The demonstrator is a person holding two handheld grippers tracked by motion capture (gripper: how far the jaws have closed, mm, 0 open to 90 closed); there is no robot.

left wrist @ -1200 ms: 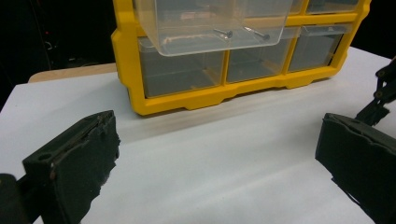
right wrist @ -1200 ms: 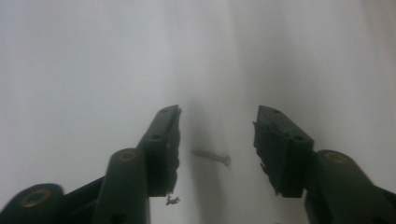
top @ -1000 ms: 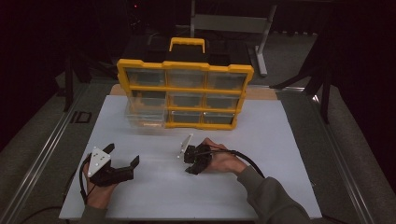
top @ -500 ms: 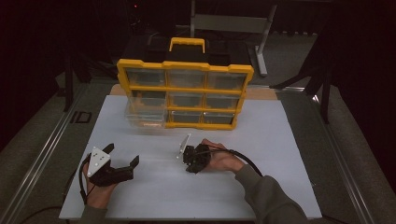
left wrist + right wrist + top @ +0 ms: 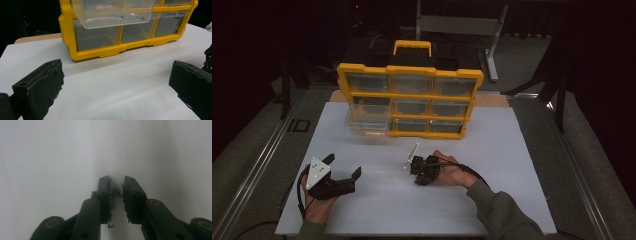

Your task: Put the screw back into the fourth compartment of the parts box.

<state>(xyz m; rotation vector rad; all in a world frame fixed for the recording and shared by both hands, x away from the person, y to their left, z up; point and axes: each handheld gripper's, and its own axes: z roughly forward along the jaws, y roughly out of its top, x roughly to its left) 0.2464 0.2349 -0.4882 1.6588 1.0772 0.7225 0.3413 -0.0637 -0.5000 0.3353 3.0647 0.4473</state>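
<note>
Two hand-held grippers rest on a white table sheet in front of a yellow drawer cabinet.

At the left, the left gripper (image 5: 343,170) lies low on the flat white sheet (image 5: 522,165) with its two black jaws spread wide apart and nothing between them. Behind it stands the yellow plastic organiser with clear drawers (image 5: 410,100), upright near the far edge of the sheet. Its lower left clear plastic drawer (image 5: 112,11) is pulled out toward the person, and two small metal screws (image 5: 119,16) lie inside it. To the right, the right gripper (image 5: 117,185) points down at the sheet, its jaws almost together with only a narrow gap and nothing held, the tips touching or nearly touching the surface.
</note>
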